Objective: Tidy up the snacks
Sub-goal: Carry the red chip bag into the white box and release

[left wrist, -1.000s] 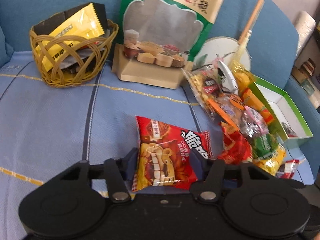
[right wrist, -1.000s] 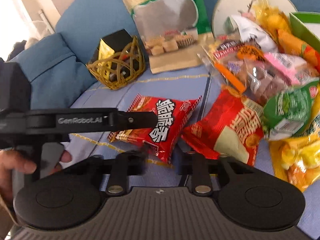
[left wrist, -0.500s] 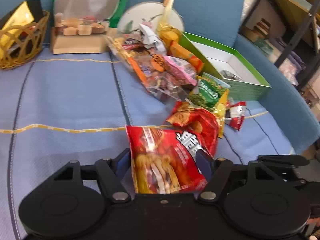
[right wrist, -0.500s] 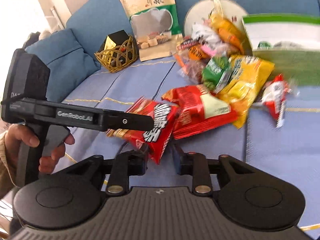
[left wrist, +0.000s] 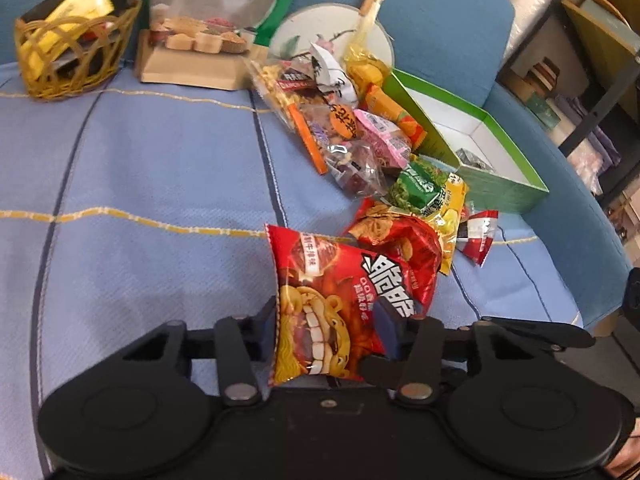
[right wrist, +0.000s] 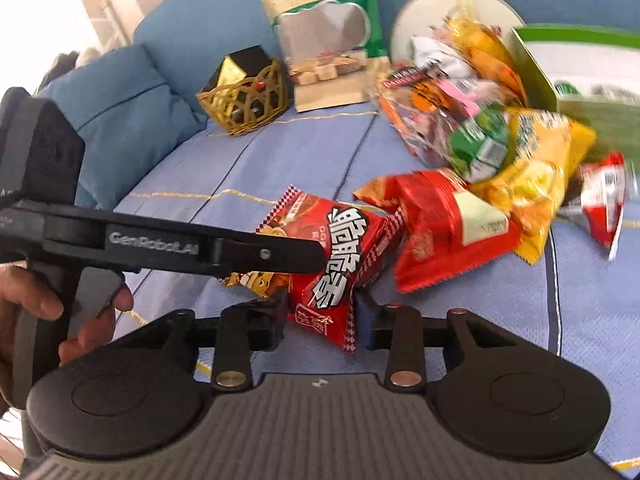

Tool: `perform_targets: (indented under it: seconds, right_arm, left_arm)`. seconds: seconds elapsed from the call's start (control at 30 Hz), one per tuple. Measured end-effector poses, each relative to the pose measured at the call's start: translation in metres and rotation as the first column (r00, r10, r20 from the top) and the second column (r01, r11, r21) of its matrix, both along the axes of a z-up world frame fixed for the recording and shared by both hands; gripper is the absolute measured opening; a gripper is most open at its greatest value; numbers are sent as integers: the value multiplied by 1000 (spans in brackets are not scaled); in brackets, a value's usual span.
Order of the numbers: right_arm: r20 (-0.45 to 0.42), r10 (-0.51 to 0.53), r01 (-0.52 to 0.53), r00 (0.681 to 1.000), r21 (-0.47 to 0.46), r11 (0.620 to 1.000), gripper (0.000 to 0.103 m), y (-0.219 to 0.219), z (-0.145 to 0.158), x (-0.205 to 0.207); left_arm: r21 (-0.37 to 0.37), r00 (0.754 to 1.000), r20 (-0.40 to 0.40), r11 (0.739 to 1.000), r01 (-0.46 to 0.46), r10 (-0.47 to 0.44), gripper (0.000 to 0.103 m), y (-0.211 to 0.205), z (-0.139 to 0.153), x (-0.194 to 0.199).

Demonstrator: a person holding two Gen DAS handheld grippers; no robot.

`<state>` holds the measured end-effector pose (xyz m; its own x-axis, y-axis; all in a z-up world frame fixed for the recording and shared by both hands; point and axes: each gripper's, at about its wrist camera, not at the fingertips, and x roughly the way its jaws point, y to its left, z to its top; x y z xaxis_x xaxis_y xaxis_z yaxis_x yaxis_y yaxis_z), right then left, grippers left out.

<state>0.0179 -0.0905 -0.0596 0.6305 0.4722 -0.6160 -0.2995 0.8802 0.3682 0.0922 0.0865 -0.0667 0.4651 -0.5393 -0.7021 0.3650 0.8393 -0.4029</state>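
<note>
The left gripper is clamping its jaws on the red snack bag, short of the green box; the right gripper jaws are straddling the bag's corner without clearly pinching. Opposed pulls are risking tearing.

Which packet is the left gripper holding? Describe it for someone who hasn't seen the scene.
On the blue striped cushion, nearest end of the snack pile, in the left gripper: the red packet. Unlike the crumpled red bag behind it, it shows a grinning cartoon face and bold white characters.

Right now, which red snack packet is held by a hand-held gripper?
The red noodle packet with the cartoon face, clamped in the left hand-held gripper; the other red packets lie in the pile.
</note>
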Motion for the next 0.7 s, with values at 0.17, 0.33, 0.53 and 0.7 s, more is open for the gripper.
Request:
perform_targets:
  seconds: [0.17,0.33,0.53,0.7]
  right_arm:
    - [90,-3,2,996,20,1000,58,-6,28,-12]
    - [212,-67,63,975,25,998,58,-29,61,-15]
    - [295,-172,179,940,2,984,58,-72,77,-5]
    - [306,-260,276,916,-11,961,58,-112,69,10]
  left_arm:
    - [-36,997,79,999,-20,23,55,6,32,-15]
    - [-72,981,195,997,27,-12,55,-14,71,-9]
    - [-88,960,267,990,106,-79,55,-69,92,20]
    - [-67,950,278,983,168,-144,55,-123,86,48]
